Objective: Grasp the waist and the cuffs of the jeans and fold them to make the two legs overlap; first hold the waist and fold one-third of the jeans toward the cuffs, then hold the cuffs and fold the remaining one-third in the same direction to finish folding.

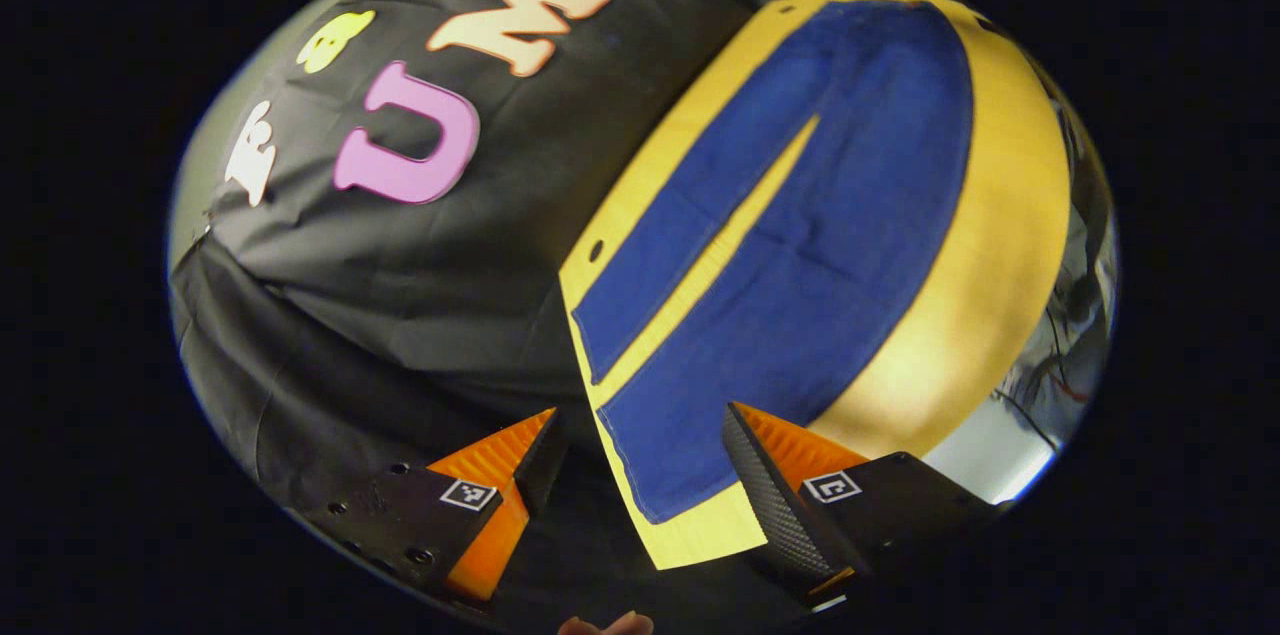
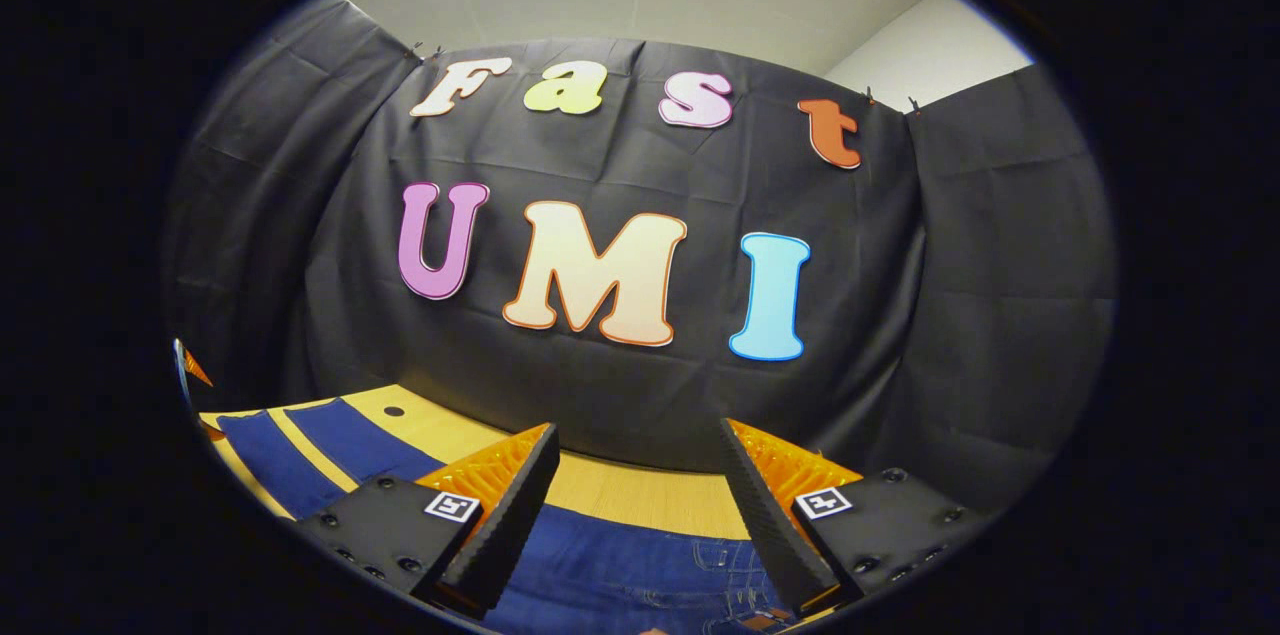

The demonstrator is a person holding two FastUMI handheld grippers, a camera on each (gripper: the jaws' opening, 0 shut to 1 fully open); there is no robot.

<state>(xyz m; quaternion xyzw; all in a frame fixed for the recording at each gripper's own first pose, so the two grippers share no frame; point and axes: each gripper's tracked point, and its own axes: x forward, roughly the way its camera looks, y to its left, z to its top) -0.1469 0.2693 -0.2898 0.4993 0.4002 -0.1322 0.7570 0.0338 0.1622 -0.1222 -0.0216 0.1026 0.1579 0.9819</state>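
Jeans [image 1: 800, 245] lie flat and unfolded on your wooden table [image 1: 1010, 245], legs apart. Your left gripper [image 1: 640, 475] hovers spread above the cuffs; your right gripper [image 2: 635, 485] gapes over the waist

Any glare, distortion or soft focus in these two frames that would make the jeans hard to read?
Left gripper view: fisheye bends the table edge into an arc; bright patch on the wood at lower right; jeans flat, evenly lit, slightly soft. Right gripper view: jeans sit low at the frame's bottom, stitching sharp; left gripper and right gripper both open.
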